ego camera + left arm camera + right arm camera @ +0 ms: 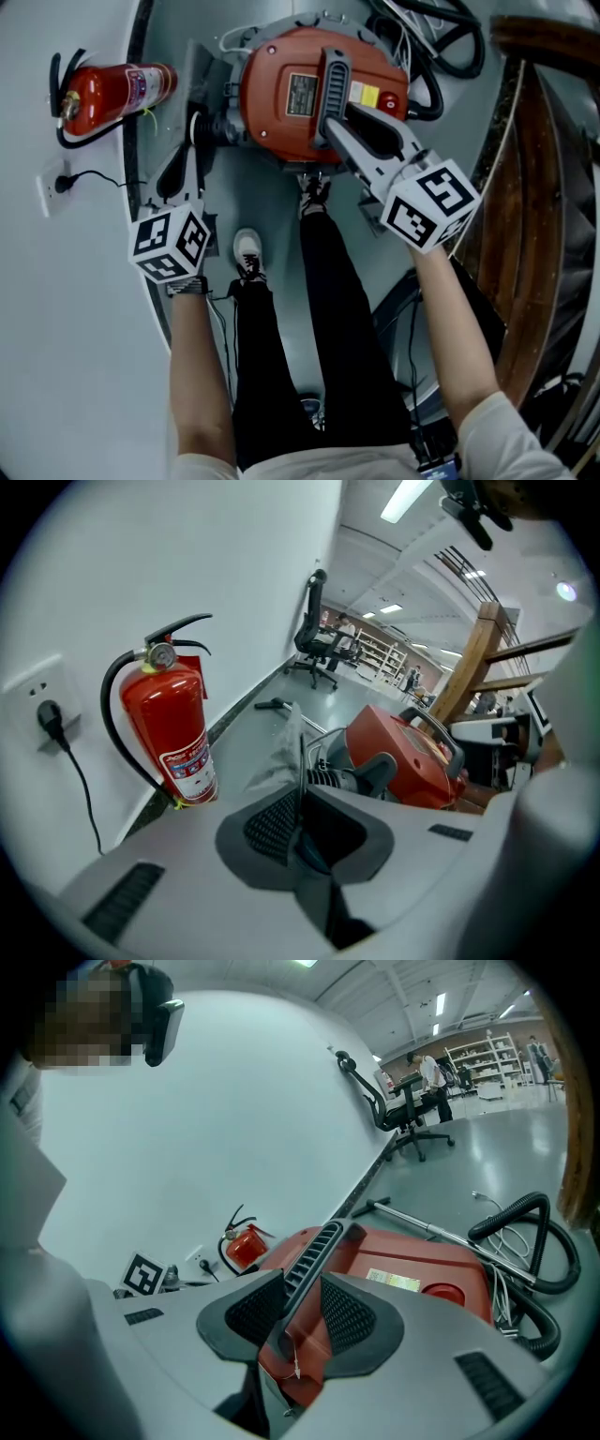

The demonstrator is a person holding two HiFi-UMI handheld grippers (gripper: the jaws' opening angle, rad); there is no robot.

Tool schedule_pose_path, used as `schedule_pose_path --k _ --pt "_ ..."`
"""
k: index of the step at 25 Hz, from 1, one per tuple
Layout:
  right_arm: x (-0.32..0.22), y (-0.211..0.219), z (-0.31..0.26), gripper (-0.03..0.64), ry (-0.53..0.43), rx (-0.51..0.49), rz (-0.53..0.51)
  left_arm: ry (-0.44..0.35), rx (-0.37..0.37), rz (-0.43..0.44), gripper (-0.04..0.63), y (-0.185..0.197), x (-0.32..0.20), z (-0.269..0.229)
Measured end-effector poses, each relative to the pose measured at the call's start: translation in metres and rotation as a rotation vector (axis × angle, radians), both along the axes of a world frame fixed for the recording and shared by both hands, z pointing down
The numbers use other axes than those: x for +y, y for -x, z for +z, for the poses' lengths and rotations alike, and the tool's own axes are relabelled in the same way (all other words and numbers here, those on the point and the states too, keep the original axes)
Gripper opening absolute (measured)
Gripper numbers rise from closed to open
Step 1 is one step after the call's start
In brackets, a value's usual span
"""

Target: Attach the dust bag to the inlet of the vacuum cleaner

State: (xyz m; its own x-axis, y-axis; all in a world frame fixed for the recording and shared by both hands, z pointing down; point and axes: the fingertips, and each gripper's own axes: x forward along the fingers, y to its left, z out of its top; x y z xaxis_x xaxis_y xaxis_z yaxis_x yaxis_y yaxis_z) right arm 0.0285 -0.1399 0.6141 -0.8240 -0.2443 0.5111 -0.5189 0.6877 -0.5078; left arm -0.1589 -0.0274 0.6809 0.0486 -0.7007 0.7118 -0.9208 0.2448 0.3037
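— Jaws on the left gripper (300,810), in its own view?

— Pressed together on a thin grey edge of the dust bag (282,747), which stands up from them toward 12 o'clock. The red vacuum cleaner (405,757) lies at 2 o'clock of the jaws. A fire extinguisher (173,726) stands against the wall at 10 o'clock, and a plugged wall socket (45,716) sits at 9 o'clock of the frame.

— And the right gripper view?

— The right gripper (302,1310) has its jaws closed round the vacuum's ribbed grey handle (314,1252), which runs from between the pads toward 1 o'clock. The red body fills 3 o'clock, with a black hose (506,1213) looping on the floor beyond it. The extinguisher shows small at 10 o'clock.

— Head view?

— The vacuum cleaner (281,112) sits at 12 o'clock. The right gripper (337,127) comes in from 4 o'clock onto the handle (335,70). The left gripper (195,131) reaches up from 8 o'clock, and the dust bag (208,84) is a grey slab just beside the vacuum's 9 o'clock side. Whether it meets the inlet I cannot tell. The extinguisher (112,94) lies at 10 o'clock. The person's legs (328,309) run down to 6 o'clock, one shoe (314,197) right at the vacuum's 6 o'clock edge.
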Motion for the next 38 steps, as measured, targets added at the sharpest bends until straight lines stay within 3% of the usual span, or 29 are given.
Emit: schedule_pose_path --k 2,15,38 --pt "0.0 0.0 0.0 0.132 -0.002 -0.002 0.004 0.002 0.036 -0.03 0.02 0.006 0.001 0.001" --pt "0.0 0.0 0.0 0.132 -0.015 -0.015 0.014 -0.035 0.155 -0.006 0.017 -0.001 -0.001 -0.002" --pt "0.0 -0.001 -0.001 0.132 -0.03 -0.03 0.039 -0.012 0.147 0.071 0.023 -0.014 -0.005 -0.005"
